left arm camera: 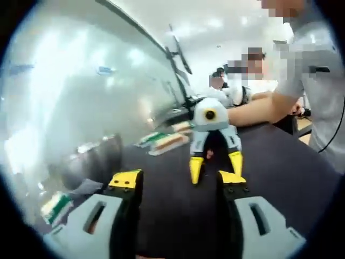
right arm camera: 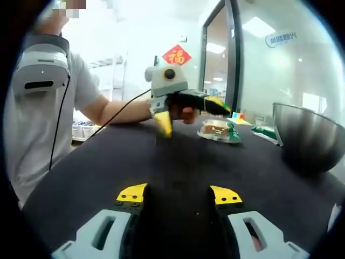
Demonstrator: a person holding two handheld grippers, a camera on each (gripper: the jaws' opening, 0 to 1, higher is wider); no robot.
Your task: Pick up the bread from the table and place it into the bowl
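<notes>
A wrapped bread [right arm camera: 218, 131] in a clear and green packet lies on the black table [right arm camera: 108, 162], left of the steel bowl [right arm camera: 304, 136]. My right gripper [right arm camera: 179, 195] is open over bare table, well short of the bread. My left gripper [right arm camera: 192, 116] hovers open beside the bread, with a hand behind it. In the left gripper view, the left gripper [left arm camera: 178, 179] is open with nothing between its jaws. The right gripper [left arm camera: 215, 165] faces it, open. Bread packets [left arm camera: 169, 140] lie behind, and the bowl [left arm camera: 90, 161] sits at the left.
A glass wall [right arm camera: 280, 65] runs along the table's far side behind the bowl. Another green packet [right arm camera: 264, 132] lies between bread and bowl, and one more [left arm camera: 56, 205] near the table edge. A person in a grey shirt [right arm camera: 38, 124] stands at the table.
</notes>
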